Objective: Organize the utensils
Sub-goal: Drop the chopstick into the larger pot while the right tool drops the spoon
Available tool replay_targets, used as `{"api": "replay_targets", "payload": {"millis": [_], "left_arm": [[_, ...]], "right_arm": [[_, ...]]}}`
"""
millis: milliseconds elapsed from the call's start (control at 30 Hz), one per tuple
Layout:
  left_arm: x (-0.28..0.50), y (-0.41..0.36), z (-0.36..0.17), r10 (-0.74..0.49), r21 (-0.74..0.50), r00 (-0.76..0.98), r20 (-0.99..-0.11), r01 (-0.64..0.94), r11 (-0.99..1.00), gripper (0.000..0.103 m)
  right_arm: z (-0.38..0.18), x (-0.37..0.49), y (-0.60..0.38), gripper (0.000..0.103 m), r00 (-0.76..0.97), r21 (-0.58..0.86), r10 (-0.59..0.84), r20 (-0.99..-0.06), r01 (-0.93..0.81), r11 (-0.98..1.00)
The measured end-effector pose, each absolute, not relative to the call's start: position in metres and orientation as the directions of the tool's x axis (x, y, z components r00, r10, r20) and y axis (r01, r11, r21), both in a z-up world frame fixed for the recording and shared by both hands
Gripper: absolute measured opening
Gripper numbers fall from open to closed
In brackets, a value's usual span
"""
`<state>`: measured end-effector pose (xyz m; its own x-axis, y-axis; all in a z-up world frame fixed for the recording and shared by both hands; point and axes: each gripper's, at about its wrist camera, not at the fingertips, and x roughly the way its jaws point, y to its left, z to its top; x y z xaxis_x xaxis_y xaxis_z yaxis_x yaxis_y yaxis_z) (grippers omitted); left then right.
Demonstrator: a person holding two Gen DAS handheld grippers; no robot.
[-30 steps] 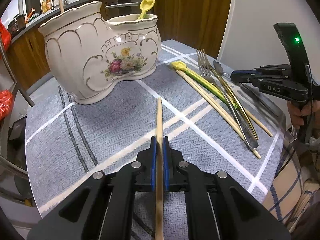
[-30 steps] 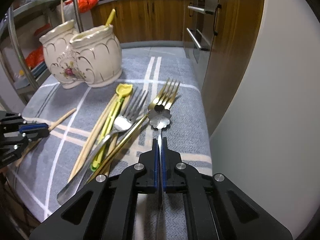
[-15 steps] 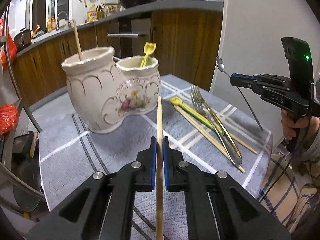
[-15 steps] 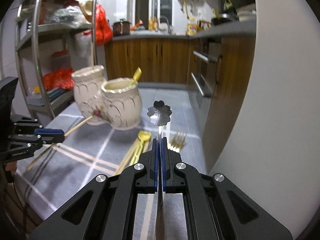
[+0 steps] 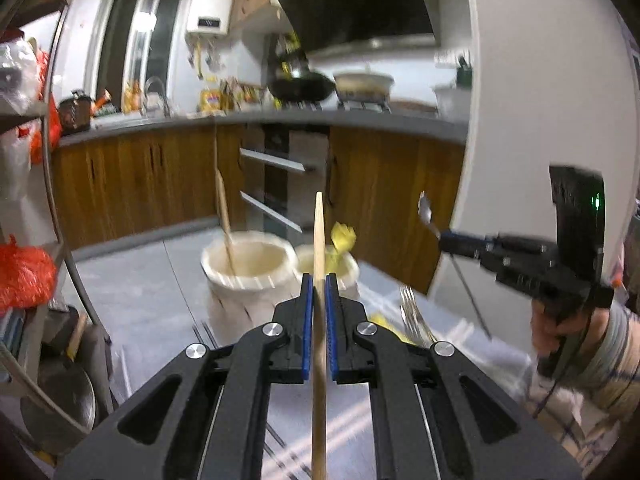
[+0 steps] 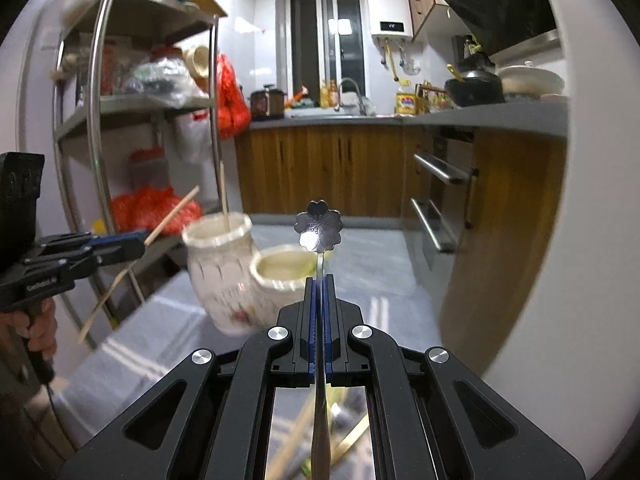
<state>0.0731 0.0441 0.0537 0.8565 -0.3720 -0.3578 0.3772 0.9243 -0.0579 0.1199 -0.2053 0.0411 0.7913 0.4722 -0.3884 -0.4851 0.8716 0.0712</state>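
My left gripper (image 5: pixel 319 280) is shut on a wooden chopstick (image 5: pixel 318 236) that points up and forward, held in the air short of the white ceramic two-cup holder (image 5: pixel 244 280). One chopstick (image 5: pixel 222 208) stands in its left cup and a yellow utensil (image 5: pixel 343 238) in its right cup. My right gripper (image 6: pixel 319 282) is shut on a silver spoon with a flower-shaped end (image 6: pixel 319 226), raised in front of the holder (image 6: pixel 224 276). Each gripper shows in the other's view: the right (image 5: pixel 444 236) with the spoon, the left (image 6: pixel 140 242) with the chopstick (image 6: pixel 172 216).
Forks (image 5: pixel 412 312) and other utensils lie on the grey checked tablecloth (image 5: pixel 140 312) to the right of the holder. A metal shelf rack (image 6: pixel 96 128) stands at the left, wooden kitchen cabinets (image 6: pixel 344 168) behind, a white wall (image 5: pixel 540 120) on the right. A hand (image 5: pixel 552 328) holds the right gripper.
Both grippers rose off the table and tilted up, carrying the chopstick and the spoon. The holder now sits lower in both views, and the table utensils have dropped towards the bottom.
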Motion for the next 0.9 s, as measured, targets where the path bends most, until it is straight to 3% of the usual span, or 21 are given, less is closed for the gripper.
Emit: {"api": "replay_targets", "payload": {"millis": [367, 600, 900], "left_arm": [[0.129, 0.070, 0.095, -0.337, -0.149, 0.927, -0.165, 0.315, 0.938, 0.006], [0.162, 0.083, 0.101, -0.241, -0.247, 0.970, -0.016, 0.230, 0.941, 0.006], [0.194, 0.085, 0.076, -0.136, -0.297, 0.990, -0.042, 0.117, 0.947, 0.006]], "right_arm": [[0.069, 0.182, -0.161, 0.004, 0.810, 0.168, 0.509, -0.292, -0.481, 0.861], [0.076, 0.210, -0.151, 0.004, 0.843, 0.223, 0.502, -0.193, -0.460, 0.859], [0.058, 0.240, -0.133, 0.004, 0.864, 0.216, 0.465, -0.191, -0.425, 0.879]]}}
